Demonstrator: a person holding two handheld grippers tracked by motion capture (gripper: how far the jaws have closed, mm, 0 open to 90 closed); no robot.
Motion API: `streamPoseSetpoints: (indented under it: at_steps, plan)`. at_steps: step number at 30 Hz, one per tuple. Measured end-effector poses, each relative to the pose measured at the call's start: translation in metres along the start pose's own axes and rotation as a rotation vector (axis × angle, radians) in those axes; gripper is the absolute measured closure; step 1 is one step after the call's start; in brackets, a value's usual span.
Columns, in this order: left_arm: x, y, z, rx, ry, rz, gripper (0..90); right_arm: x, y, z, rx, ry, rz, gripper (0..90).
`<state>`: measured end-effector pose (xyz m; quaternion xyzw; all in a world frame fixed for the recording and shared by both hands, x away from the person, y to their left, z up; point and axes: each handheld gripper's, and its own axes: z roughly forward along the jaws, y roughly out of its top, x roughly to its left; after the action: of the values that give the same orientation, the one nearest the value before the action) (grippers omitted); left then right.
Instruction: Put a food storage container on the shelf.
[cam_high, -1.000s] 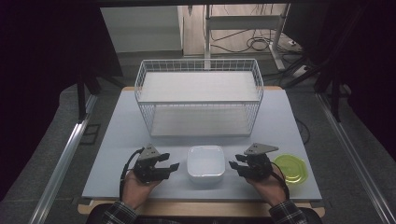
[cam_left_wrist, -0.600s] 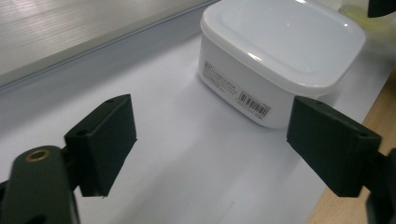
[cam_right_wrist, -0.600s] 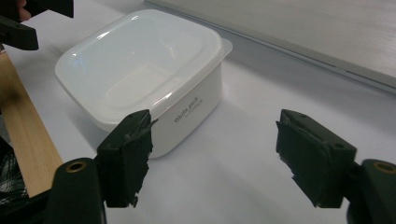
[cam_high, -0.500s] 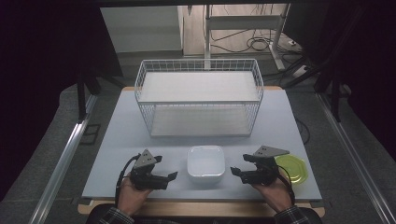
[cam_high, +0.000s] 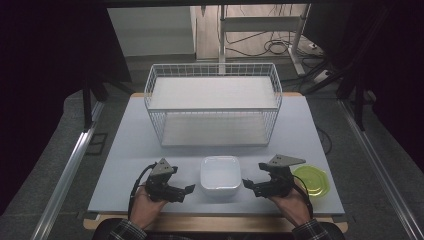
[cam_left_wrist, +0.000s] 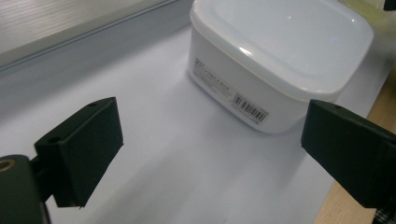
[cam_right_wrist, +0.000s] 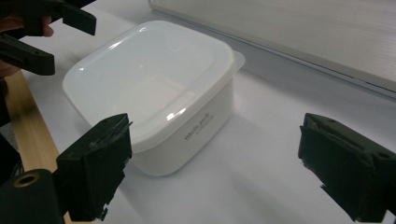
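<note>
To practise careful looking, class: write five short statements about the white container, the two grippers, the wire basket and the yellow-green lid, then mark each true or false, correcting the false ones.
1. The white container sits between the left gripper and the right gripper. True.
2. The left gripper is shut on the container. False: its jaws stand open, apart from it.
3. The container sits inside the wire basket. False: it stands on the table, nearer the person than the basket.
4. A yellow-green lid lies beside the right hand. True.
5. The right gripper's jaws are open. True.
</note>
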<state>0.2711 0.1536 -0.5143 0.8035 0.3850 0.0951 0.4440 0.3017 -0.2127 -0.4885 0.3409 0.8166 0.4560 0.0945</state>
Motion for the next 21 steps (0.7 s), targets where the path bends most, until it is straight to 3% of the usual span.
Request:
streamPoseSetpoints:
  at_steps: [4,12,17,20,21]
  plan:
    - [-0.001,0.005,0.006,0.000,-0.039,-0.015,3.3,0.006,0.005,0.005,0.029,-0.001,-0.022,5.8]
    - [-0.001,0.019,0.017,0.000,-0.101,-0.026,3.7,0.012,0.013,0.015,0.072,0.022,-0.016,6.8]
    - [-0.001,0.027,0.028,0.012,-0.161,-0.040,8.7,0.006,0.019,0.026,0.108,0.088,0.043,12.4]
    - [-0.001,0.031,0.038,0.031,-0.189,-0.050,10.1,0.005,0.019,0.031,0.122,0.100,0.056,14.7]
    - [0.000,0.033,0.043,0.041,-0.221,-0.068,12.2,0.005,0.019,0.034,0.132,0.109,0.066,17.7]
